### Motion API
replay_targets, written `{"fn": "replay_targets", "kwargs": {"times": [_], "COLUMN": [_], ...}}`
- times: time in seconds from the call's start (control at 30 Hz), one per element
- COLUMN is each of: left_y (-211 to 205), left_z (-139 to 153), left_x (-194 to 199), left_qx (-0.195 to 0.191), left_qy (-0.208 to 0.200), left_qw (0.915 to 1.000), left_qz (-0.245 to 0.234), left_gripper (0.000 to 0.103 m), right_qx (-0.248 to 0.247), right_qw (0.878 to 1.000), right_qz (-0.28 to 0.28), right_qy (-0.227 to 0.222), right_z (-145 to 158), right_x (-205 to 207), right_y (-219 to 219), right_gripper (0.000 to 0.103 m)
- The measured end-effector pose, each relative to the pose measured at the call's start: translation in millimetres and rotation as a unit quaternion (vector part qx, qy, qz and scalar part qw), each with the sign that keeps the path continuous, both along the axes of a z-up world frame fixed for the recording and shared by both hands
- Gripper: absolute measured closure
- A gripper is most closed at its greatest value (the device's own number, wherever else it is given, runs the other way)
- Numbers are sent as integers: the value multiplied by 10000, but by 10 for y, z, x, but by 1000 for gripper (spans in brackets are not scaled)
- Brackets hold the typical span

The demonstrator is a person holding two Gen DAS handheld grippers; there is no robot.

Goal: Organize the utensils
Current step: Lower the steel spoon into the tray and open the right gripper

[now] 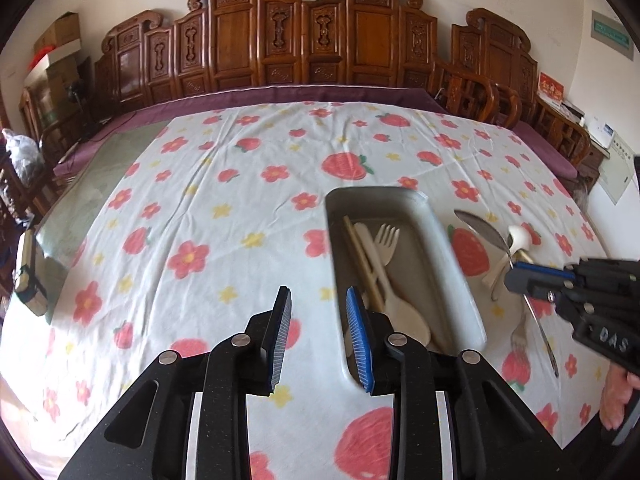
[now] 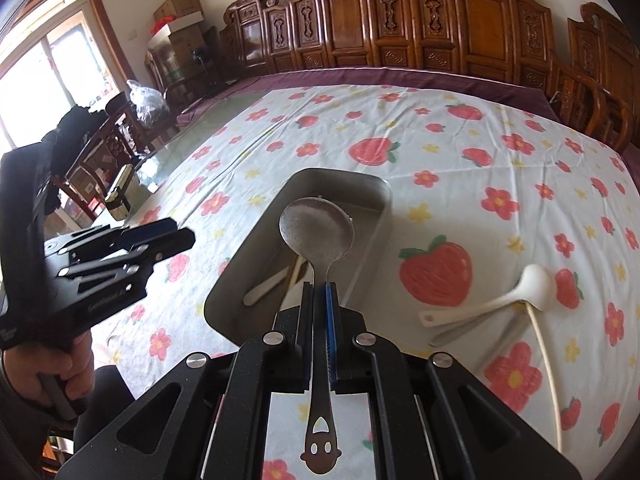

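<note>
Only in the right wrist view: right gripper clamped on metal spoon; left gripper apart, empty.

One metal tray, one metal spoon, one white ladle, two grippers.

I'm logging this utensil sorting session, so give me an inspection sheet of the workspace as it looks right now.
Surface: table under white strawberry-and-flower cloth, wrinkled.
Job's things: grey rectangular metal tray holding cream plastic fork, cream spoon and wooden chopsticks; white ceramic ladle lying on the cloth beside the tray.
Clutter: small dark box at the table edge.
Grippers: left gripper open, empty; right gripper shut on steel spoon, bowl over the tray.
Cables: nothing seen.
Surroundings: carved wooden chairs, cardboard boxes, window.
</note>
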State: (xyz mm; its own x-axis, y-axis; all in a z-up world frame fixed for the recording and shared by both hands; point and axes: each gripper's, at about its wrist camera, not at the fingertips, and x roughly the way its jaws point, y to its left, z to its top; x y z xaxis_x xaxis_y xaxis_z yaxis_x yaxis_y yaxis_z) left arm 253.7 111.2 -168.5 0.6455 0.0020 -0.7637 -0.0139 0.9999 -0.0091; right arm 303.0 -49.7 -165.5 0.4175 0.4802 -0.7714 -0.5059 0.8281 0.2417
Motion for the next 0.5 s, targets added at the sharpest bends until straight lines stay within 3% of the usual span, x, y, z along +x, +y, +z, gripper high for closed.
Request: {"fn": "replay_targets", "kwargs": {"times": [0.5], "left_y": [262], "left_z": [-114], "left_x": [-146], "left_qx": [-134], "left_qy": [-49], "left_qw": [9998], "left_qz": [157], "left_gripper": [76], "right_qx": [-226], "right_qw": [9995], "right_qz": [103], "right_qy": [217], "right_z": [-206], "right_x": [359], "right_y": [572], "right_gripper": [96]}}
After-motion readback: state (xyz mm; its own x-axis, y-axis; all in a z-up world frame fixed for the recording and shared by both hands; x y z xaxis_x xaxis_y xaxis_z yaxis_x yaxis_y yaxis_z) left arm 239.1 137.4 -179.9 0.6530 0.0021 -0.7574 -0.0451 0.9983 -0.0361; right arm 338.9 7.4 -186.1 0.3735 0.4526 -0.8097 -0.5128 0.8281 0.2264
